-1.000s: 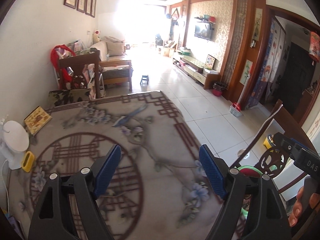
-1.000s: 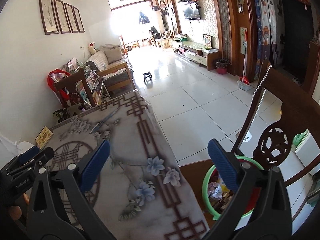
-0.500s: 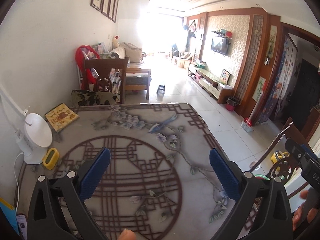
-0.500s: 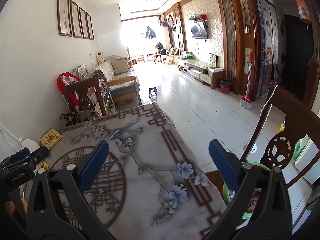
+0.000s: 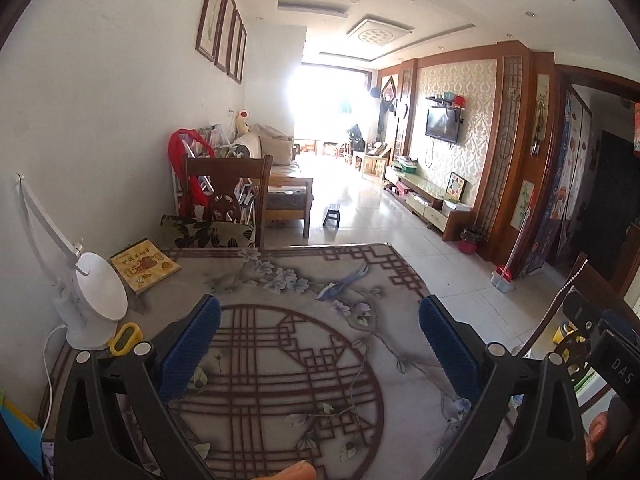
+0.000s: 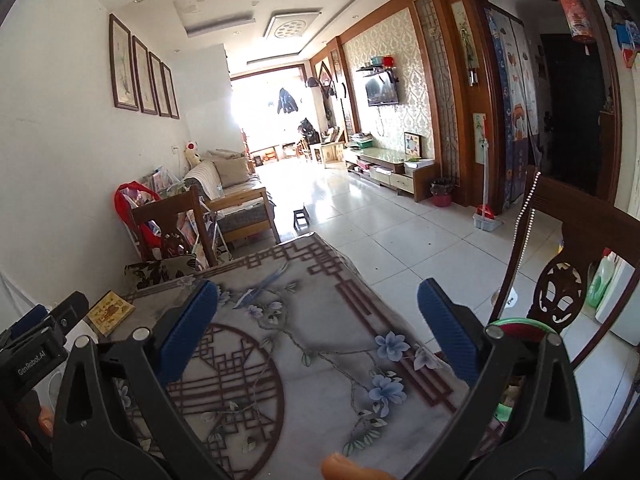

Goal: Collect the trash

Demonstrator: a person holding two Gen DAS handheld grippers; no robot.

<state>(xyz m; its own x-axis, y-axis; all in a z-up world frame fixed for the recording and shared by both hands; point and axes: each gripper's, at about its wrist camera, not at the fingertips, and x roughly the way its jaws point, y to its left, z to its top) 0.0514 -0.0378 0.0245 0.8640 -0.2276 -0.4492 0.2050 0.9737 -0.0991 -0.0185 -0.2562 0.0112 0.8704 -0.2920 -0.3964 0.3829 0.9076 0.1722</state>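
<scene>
My left gripper (image 5: 320, 340) is open and empty, held above the table (image 5: 280, 304) with its patterned cloth. My right gripper (image 6: 318, 332) is open and empty over the table's right edge (image 6: 360, 304). A green-rimmed trash bin (image 6: 520, 322) with trash inside stands on the floor beside the table, mostly hidden behind the right gripper's finger. I see no loose trash on the cloth. The right gripper's body shows at the right edge of the left wrist view (image 5: 600, 344), and the left gripper's body at the left of the right wrist view (image 6: 36, 344).
A white desk lamp (image 5: 92, 300), a yellow object (image 5: 126, 338) and a book (image 5: 144, 266) sit at the table's left. A wooden chair (image 5: 224, 196) stands at the far end; another chair (image 6: 560, 280) stands at the right. Tiled floor lies beyond.
Both grippers have risen and tilted up, so more of the room and ceiling shows. The left view has swung left toward the lamp. The bin has slid behind the right finger.
</scene>
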